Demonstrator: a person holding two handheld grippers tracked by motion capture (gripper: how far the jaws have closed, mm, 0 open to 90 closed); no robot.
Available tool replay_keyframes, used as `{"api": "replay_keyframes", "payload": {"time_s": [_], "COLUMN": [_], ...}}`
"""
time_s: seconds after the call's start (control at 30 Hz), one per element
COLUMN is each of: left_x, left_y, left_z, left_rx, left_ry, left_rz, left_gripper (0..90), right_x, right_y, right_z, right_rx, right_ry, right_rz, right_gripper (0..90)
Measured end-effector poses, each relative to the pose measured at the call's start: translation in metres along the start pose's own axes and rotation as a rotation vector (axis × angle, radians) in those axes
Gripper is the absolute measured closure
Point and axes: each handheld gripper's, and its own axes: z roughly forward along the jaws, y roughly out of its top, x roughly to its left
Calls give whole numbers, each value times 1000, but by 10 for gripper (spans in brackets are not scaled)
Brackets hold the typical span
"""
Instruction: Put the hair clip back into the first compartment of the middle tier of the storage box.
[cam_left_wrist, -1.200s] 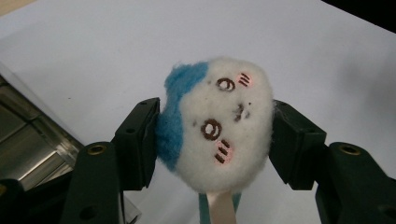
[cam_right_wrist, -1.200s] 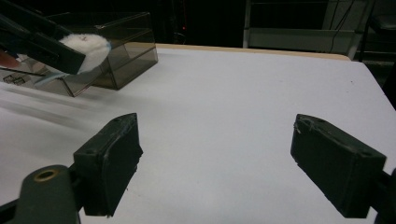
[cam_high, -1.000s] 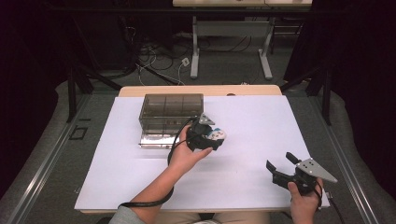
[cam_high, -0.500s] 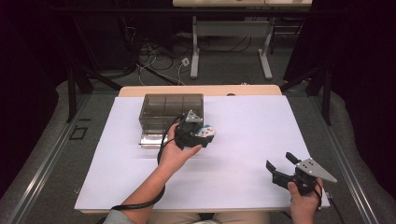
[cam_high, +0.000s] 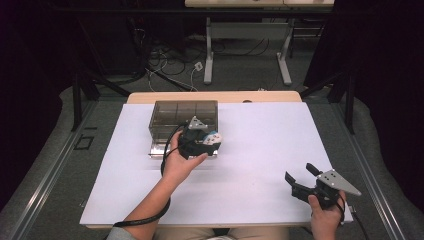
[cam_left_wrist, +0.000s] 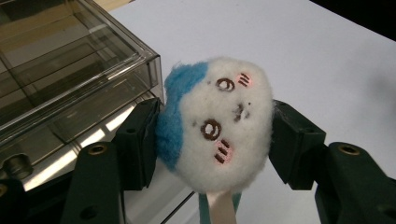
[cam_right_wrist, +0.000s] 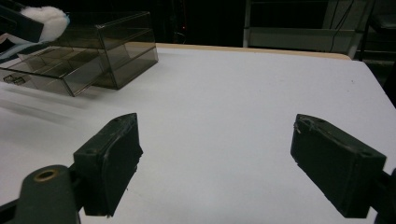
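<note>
High view: one left gripper (cam_high: 206, 136), raised over the front of one smoky clear drawer box (cam_high: 184, 118), forearm reaching forward; one right gripper (cam_high: 306, 179) low near the white table's (cam_high: 260, 145) near right corner, jaws spread.

Left gripper view: jaws clamped on one white-and-blue plush toy (cam_left_wrist: 217, 122), beside the box.

Right gripper view: jaws wide apart, holding nothing.

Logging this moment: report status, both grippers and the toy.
Left gripper shut on plush toy, above the clear drawer box's open drawer. Right gripper open, empty, near table front edge. Nothing in the way.
</note>
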Motion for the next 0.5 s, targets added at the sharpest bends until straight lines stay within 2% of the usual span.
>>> {"api": "replay_keyframes", "payload": {"time_s": [0.5], "left_x": [19], "left_y": [-3], "left_z": [-18], "left_rx": [-7], "left_ry": [37], "left_rz": [-18], "left_gripper": [397], "right_x": [1], "right_y": [0], "right_z": [1], "right_rx": [2], "right_ry": [-5], "right_rz": [4], "right_gripper": [153]}}
